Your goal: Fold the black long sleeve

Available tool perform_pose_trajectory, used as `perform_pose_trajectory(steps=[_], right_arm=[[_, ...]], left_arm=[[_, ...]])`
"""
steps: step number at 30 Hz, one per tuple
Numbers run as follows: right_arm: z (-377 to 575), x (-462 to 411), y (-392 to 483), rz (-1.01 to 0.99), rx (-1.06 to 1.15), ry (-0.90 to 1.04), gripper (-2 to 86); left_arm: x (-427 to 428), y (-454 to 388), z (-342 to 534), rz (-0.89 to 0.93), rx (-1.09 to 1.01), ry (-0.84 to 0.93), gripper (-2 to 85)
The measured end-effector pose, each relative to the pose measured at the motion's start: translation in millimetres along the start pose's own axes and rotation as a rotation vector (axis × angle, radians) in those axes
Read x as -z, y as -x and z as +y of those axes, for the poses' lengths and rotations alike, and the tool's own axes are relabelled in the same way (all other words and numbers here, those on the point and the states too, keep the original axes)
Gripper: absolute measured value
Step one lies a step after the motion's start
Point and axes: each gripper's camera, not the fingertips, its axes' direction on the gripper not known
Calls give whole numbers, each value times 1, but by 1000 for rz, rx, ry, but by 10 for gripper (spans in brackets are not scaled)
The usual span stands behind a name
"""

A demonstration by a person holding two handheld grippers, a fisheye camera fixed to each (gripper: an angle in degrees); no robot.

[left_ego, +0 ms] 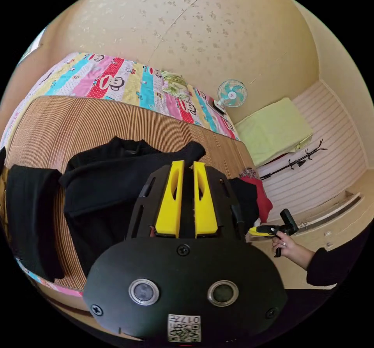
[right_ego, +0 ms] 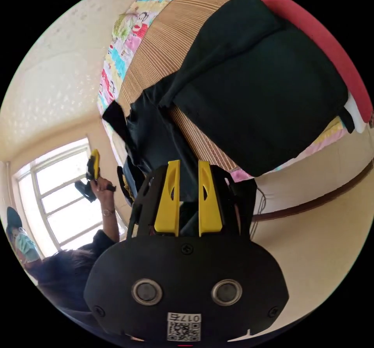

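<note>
The black long sleeve [left_ego: 105, 192] lies spread on the bamboo mat [left_ego: 78, 126], collar toward the far side and one sleeve [left_ego: 191, 151] reaching out past my jaws. My left gripper [left_ego: 189, 165] hovers above its near part, jaws almost together with nothing between them. My right gripper [left_ego: 261, 230] is held in a hand off the bed's side. In the right gripper view the same garment [right_ego: 156, 141] lies beyond my right gripper [right_ego: 189, 163], whose jaws stand slightly apart and empty. The left gripper [right_ego: 93, 165] is raised in a hand by the window.
A folded black garment [right_ego: 257, 83] lies on the mat beside a red one [right_ego: 311, 24]. Another black garment [left_ego: 31, 215] hangs over the bed's near left edge. A patterned sheet [left_ego: 117, 83], a small fan [left_ego: 232, 94] and a coat rack [left_ego: 300, 161] are further off.
</note>
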Motion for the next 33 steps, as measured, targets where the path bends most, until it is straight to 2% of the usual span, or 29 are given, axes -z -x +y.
perform_pose_trajectory(steps=[6, 11, 14, 17, 19, 21, 22, 24, 25, 26, 27, 28, 30, 33], right_arm=[[-44, 39, -91, -364, -236, -348, 121], [-81, 27, -147, -399, -379, -509, 123], [-87, 33, -152, -472, -422, -678, 88], [-94, 34, -118, -575, -323, -773, 48], [-102, 23, -63, -644, -123, -727, 43], [-99, -20, 41, -682, 194, -541, 44], [-94, -37, 68, -681, 264, -487, 45], [-61, -126, 161, -639, 467, -247, 50], [-52, -153, 178, -628, 497, -179, 52], [-35, -212, 203, -609, 534, -12, 58], [-17, -272, 214, -568, 546, 161, 66], [-8, -300, 216, -533, 551, 246, 67], [31, -380, 196, -321, 549, 493, 73], [73, -383, 151, -103, 593, 505, 76]], left_arm=[[-17, 3, 83, -37, 60, 193, 55], [-10, 19, 127, -117, 108, 287, 54], [-1, 34, 149, -160, 163, 303, 52], [15, 49, 168, -191, 228, 277, 49], [27, 63, 184, -212, 291, 246, 50], [35, 74, 197, -232, 344, 225, 53], [38, 81, 204, -237, 380, 212, 56], [42, 92, 214, -241, 423, 195, 64], [43, 99, 218, -252, 445, 191, 66], [43, 103, 220, -258, 453, 191, 66], [43, 110, 223, -270, 466, 191, 67], [43, 118, 225, -282, 474, 191, 67], [45, 130, 227, -308, 487, 188, 67], [50, 152, 230, -340, 499, 177, 68]])
